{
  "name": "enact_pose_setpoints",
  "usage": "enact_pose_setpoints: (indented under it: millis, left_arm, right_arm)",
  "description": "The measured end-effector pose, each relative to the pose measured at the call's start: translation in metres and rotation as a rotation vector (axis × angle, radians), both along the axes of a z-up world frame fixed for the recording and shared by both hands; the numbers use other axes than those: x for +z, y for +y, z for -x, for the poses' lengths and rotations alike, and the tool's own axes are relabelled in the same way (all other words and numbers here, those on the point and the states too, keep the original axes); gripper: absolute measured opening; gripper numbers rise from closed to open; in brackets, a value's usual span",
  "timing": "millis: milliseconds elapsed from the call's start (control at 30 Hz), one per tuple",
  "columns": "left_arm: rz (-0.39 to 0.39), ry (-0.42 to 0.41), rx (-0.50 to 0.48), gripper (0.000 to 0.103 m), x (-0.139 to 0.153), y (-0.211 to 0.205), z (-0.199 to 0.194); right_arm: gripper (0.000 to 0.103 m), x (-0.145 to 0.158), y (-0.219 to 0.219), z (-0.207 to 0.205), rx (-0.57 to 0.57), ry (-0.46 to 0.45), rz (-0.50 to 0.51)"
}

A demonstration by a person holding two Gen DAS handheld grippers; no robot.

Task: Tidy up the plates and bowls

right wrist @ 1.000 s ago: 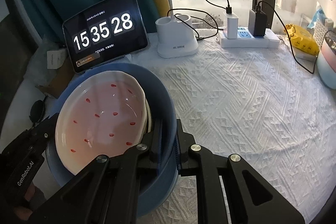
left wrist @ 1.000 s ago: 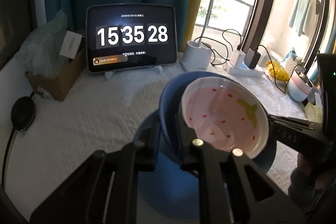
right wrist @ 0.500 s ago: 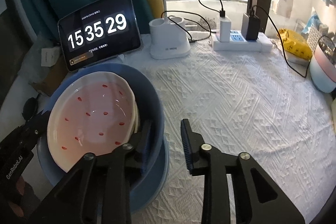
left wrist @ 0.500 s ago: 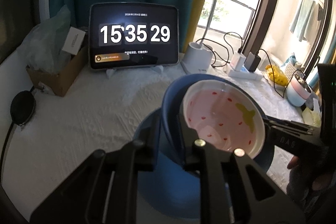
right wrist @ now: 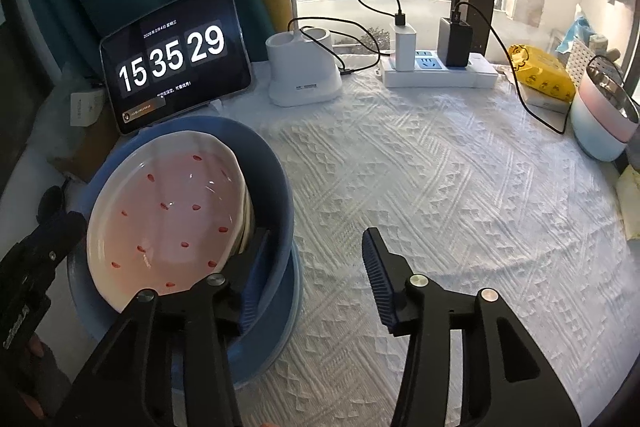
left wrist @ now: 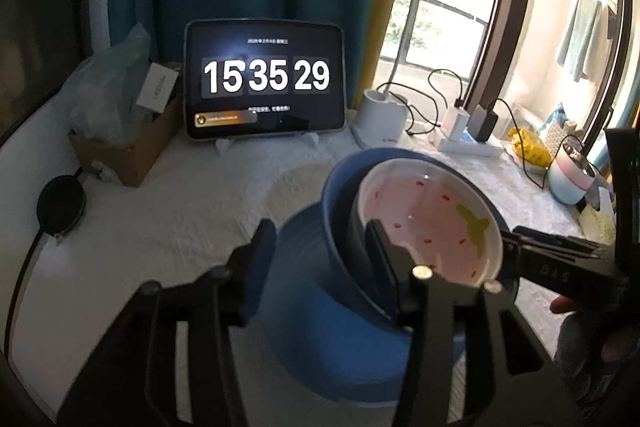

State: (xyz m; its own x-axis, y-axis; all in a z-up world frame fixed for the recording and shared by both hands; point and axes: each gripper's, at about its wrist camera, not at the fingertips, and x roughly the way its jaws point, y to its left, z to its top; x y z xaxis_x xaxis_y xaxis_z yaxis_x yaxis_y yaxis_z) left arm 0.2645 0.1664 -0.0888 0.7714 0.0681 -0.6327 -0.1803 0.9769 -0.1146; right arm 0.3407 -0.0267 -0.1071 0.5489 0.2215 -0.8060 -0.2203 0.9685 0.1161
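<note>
The pink bowl (right wrist: 168, 215) with red spots sat inside the blue bowl (right wrist: 276, 187), and the blue bowl stood on a blue plate (left wrist: 304, 323) on the white tablecloth (right wrist: 440, 187). The stack looked done. The left gripper (left wrist: 320, 251) at nine o'clock of the stack and the right gripper (right wrist: 316, 267) at three o'clock were both opening. Each had the blue bowl's wall between its jaws, but no pad pressed on it. No other dishes showed, so little seemed left.
</note>
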Motion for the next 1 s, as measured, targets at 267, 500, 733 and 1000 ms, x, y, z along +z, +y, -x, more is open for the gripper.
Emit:
enact_pose_setpoints:
  millis: [267,500,733,1000]
  left_arm:
    - [-0.001,-0.015,-0.011,0.051,0.005,-0.008,0.010]
    - [-0.003,-0.032,-0.018,0.051,0.011,-0.016,0.021]
    - [0.001,-0.046,-0.031,0.057,0.015,-0.026,0.035]
    - [0.000,-0.064,-0.053,0.073,0.020,-0.038,0.053]
  right_arm:
    - [0.059,0.011,-0.003,0.015,0.005,-0.043,0.005]
    - [0.059,0.016,-0.008,0.026,0.004,-0.058,0.006]
    - [0.060,0.023,-0.015,0.041,0.003,-0.081,0.009]
    - [0.060,0.031,-0.026,0.063,0.000,-0.109,0.013]
